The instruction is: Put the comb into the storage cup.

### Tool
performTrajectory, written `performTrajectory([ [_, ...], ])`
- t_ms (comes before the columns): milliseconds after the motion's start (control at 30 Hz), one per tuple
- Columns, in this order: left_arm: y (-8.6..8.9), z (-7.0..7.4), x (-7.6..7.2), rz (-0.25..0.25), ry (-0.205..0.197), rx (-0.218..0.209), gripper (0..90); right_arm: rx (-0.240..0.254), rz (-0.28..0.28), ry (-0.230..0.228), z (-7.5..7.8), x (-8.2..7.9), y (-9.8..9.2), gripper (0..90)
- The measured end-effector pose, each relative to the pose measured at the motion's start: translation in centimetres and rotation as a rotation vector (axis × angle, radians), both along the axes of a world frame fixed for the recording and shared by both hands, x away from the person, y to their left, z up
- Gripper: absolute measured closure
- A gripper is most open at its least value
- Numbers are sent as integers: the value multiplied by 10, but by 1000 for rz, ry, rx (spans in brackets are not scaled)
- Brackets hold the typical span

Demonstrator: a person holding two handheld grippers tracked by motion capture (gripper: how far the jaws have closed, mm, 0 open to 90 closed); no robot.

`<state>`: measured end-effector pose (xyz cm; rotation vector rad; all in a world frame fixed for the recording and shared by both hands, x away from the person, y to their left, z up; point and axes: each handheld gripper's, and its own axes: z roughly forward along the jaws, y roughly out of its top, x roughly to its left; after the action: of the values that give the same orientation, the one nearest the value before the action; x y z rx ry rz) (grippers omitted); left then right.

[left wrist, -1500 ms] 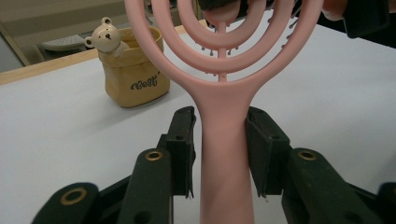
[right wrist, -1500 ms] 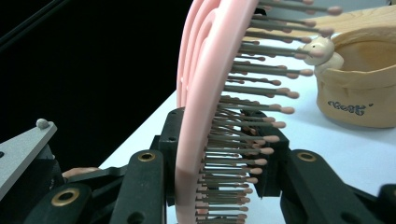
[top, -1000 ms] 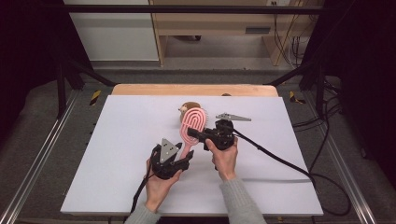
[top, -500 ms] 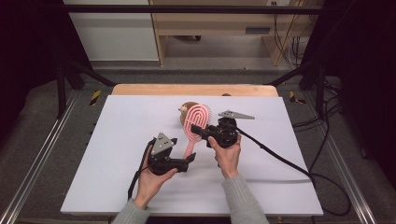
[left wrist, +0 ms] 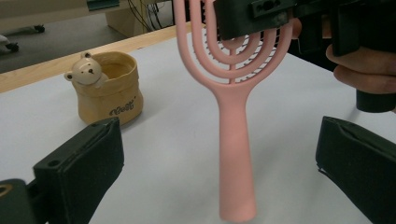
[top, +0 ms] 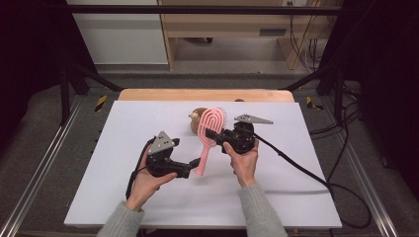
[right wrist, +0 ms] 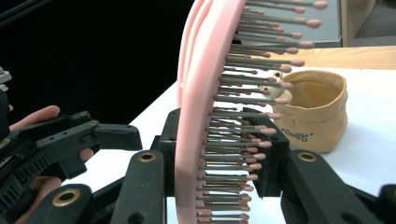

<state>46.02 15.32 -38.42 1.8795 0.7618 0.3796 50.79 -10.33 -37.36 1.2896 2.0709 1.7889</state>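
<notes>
Left gripper (top: 193, 165) released the hairbrush (top: 209, 133); right gripper (top: 213, 134) clamps its head.

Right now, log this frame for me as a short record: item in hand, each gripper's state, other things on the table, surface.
item in hand: pink hairbrush, upright, handle hanging down
right gripper: shut on the brush head, bristle side and back between its jaws
left gripper: jaws have just been opening; handle stands between them, untouched
other thing: tan bear pot, standing on the table behind the brush
surface: white table
</notes>
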Motion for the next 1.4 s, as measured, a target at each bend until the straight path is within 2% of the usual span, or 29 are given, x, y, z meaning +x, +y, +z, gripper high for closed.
performTrajectory([
  [267, 20, -3, 1, -1, 11, -7, 8, -4, -3, -7, 3, 1, -3, 631],
  [633, 52, -17, -1, 43, 16, -21, 7, -12, -12, -13, 6, 2, -6, 631],
  [1067, 87, -38, -5, 93, 30, 10, 7, -30, -30, -32, 9, 3, -9, 631],
  [1233, 98, -45, -7, 104, 18, 32, 6, -25, -28, -34, 9, 4, -8, 631],
  [1400, 110, -51, -10, 125, 13, 24, 7, -25, -36, -36, 10, 4, -9, 630],
])
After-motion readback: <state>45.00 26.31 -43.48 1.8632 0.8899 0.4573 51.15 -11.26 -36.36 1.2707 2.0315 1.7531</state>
